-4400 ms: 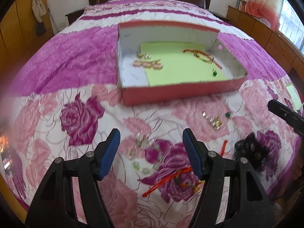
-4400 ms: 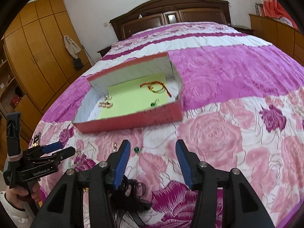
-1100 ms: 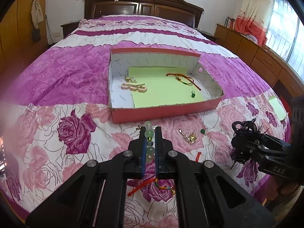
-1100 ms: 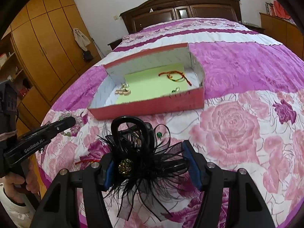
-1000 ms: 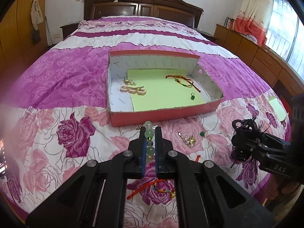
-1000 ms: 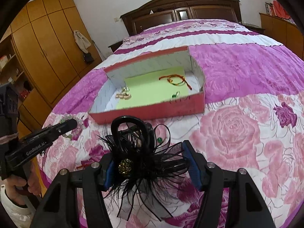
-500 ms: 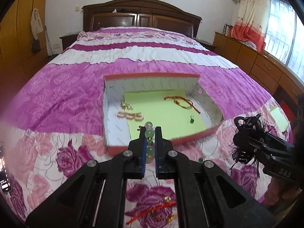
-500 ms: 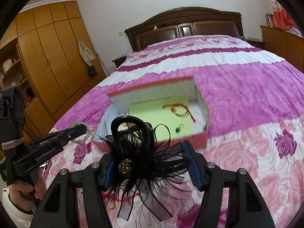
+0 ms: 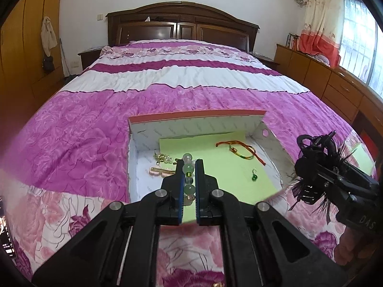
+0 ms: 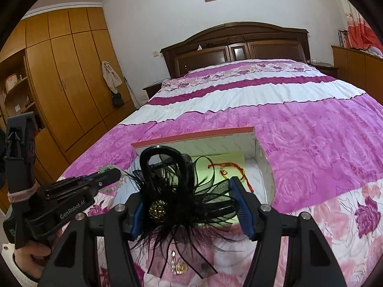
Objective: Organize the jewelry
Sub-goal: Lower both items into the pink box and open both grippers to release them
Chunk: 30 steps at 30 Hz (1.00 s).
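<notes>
My left gripper (image 9: 188, 167) is shut on a green bead bracelet (image 9: 187, 168) and holds it over the near part of the red box (image 9: 196, 116). The box has a light green sheet (image 9: 227, 165) inside, with a red cord bracelet (image 9: 241, 147), a small green earring (image 9: 254, 177), a pink hair clip (image 9: 160, 171) and gold earrings (image 9: 162, 159) on its floor. My right gripper (image 10: 189, 205) is shut on a black feathered hair clip (image 10: 172, 191), held above the box's near edge; it also shows in the left wrist view (image 9: 318, 169). The left gripper (image 10: 105, 179) shows in the right wrist view.
The box sits on a pink and purple flowered bedspread (image 9: 71, 131). A gold piece (image 10: 179, 266) lies on the bedspread under the right gripper. A wooden headboard (image 9: 182, 26) stands at the far end, a wardrobe (image 10: 59, 83) to the left, cabinets (image 9: 335, 88) to the right.
Both grippers closed on their items, lifted them from the bedspread and carried them forward to the box. In the last half second both moved further forward, over the box's near edge.
</notes>
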Each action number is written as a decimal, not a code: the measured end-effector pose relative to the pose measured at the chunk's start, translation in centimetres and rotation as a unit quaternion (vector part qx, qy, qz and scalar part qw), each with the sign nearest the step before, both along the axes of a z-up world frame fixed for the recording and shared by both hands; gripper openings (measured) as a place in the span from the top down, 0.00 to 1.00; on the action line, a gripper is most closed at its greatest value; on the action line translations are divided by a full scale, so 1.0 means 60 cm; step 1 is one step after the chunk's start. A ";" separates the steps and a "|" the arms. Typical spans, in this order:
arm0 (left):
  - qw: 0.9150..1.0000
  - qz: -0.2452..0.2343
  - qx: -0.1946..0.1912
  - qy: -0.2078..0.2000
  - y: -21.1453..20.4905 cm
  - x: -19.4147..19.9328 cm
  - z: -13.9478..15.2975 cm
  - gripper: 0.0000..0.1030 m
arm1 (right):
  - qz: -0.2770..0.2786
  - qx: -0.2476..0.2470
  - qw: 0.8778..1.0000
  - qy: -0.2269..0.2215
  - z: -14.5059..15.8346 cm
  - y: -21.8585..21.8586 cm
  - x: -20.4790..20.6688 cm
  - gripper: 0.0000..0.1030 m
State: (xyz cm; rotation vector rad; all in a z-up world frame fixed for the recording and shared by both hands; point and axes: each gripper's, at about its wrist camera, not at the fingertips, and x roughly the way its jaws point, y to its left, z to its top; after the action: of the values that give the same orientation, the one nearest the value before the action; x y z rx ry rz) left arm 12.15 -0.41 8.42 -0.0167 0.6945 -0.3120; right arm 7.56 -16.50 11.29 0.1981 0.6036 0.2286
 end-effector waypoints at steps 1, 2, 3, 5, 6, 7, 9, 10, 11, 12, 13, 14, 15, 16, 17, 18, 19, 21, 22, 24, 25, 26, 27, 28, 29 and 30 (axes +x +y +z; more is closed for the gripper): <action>1.000 0.000 0.000 0.001 -0.002 0.004 -0.004 1.00 | -0.001 -0.002 1.000 0.001 -0.003 0.001 0.008 0.37; 1.000 0.001 0.001 0.003 -0.005 0.012 -0.008 1.00 | -0.002 -0.004 1.000 0.002 -0.007 0.002 0.017 0.37; 1.000 0.003 0.002 0.005 -0.007 0.017 -0.012 1.00 | -0.004 -0.005 1.000 0.005 -0.012 0.002 0.025 0.37; 1.000 0.004 0.004 0.008 -0.011 0.027 -0.019 1.00 | -0.008 -0.006 1.000 0.012 -0.021 -0.001 0.042 0.37; 1.000 0.006 0.006 0.008 -0.013 0.032 -0.023 1.00 | -0.010 -0.007 1.000 0.016 -0.025 -0.003 0.049 0.37; 1.000 0.007 0.008 0.008 -0.015 0.036 -0.026 1.00 | -0.012 -0.009 1.000 0.020 -0.030 -0.005 0.056 0.37; 1.000 0.010 0.016 0.010 -0.020 0.045 -0.036 1.00 | -0.017 -0.013 0.999 0.028 -0.040 -0.008 0.066 0.37; 1.000 0.011 0.017 0.011 -0.022 0.048 -0.039 1.00 | -0.019 -0.014 0.999 0.031 -0.045 -0.009 0.070 0.37; 1.000 0.012 0.018 0.014 -0.022 0.052 -0.043 1.00 | -0.023 -0.014 0.999 0.036 -0.052 -0.011 0.076 0.37; 1.000 0.013 0.017 0.018 -0.022 0.057 -0.049 1.00 | -0.024 -0.013 0.999 0.042 -0.057 -0.013 0.081 0.37; 1.000 0.015 0.018 0.021 -0.022 0.061 -0.053 1.00 | -0.026 -0.014 0.998 0.048 -0.063 -0.014 0.086 0.37; 0.999 0.016 0.019 0.025 -0.023 0.066 -0.058 1.00 | -0.027 -0.015 0.998 0.055 -0.069 -0.015 0.092 0.37; 0.999 0.017 0.021 0.028 -0.023 0.070 -0.062 1.00 | -0.029 -0.018 0.998 0.060 -0.075 -0.016 0.096 0.37; 0.999 0.019 0.022 0.032 -0.023 0.074 -0.067 1.00 | -0.030 -0.021 0.997 0.064 -0.079 -0.016 0.100 0.37; 0.999 0.021 0.023 0.037 -0.023 0.078 -0.072 1.00 | -0.032 -0.026 0.997 0.068 -0.085 -0.016 0.105 0.37; 0.999 0.023 0.023 0.041 -0.023 0.081 -0.077 1.00 | -0.033 -0.029 0.996 0.072 -0.089 -0.017 0.108 0.37; 0.999 0.024 0.024 0.043 -0.023 0.083 -0.081 1.00 | -0.035 -0.032 0.996 0.074 -0.092 -0.017 0.111 0.37; 0.998 0.026 0.025 0.050 -0.023 0.089 -0.089 1.00 | -0.039 -0.041 0.995 0.083 -0.100 -0.018 0.118 0.37; 0.998 0.027 0.026 0.053 -0.024 0.091 -0.093 1.00 | -0.040 -0.042 0.995 0.087 -0.104 -0.019 0.122 0.37; 0.997 0.028 0.029 0.059 -0.024 0.096 -0.101 1.00 | -0.043 -0.048 0.993 0.096 -0.114 -0.021 0.128 0.37; 0.997 0.029 0.030 0.061 -0.024 0.098 -0.104 1.00 | -0.045 -0.051 0.993 0.101 -0.119 -0.022 0.131 0.37; 0.997 0.030 0.031 0.064 -0.024 0.100 -0.107 1.00 | -0.047 -0.056 0.992 0.105 -0.124 -0.023 0.133 0.37; 0.997 0.030 0.032 0.066 -0.024 0.102 -0.109 1.00 | -0.050 -0.065 0.991 0.106 -0.127 -0.022 0.135 0.37; 0.997 0.032 0.033 0.068 -0.024 0.103 -0.112 1.00 | -0.051 -0.074 0.990 0.106 -0.130 -0.021 0.135 0.37; 0.996 0.033 0.033 0.070 -0.023 0.104 -0.115 1.00 | -0.051 -0.079 0.990 0.107 -0.131 -0.021 0.136 0.37; 0.996 0.035 0.034 0.073 -0.023 0.106 -0.118 1.00 | -0.050 -0.084 0.989 0.108 -0.133 -0.020 0.137 0.37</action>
State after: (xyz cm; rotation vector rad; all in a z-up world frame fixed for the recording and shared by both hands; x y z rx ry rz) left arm 18.49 -1.77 1.32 0.0011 0.8470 -0.2212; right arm 15.78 -17.71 3.29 0.0911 0.8228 0.0576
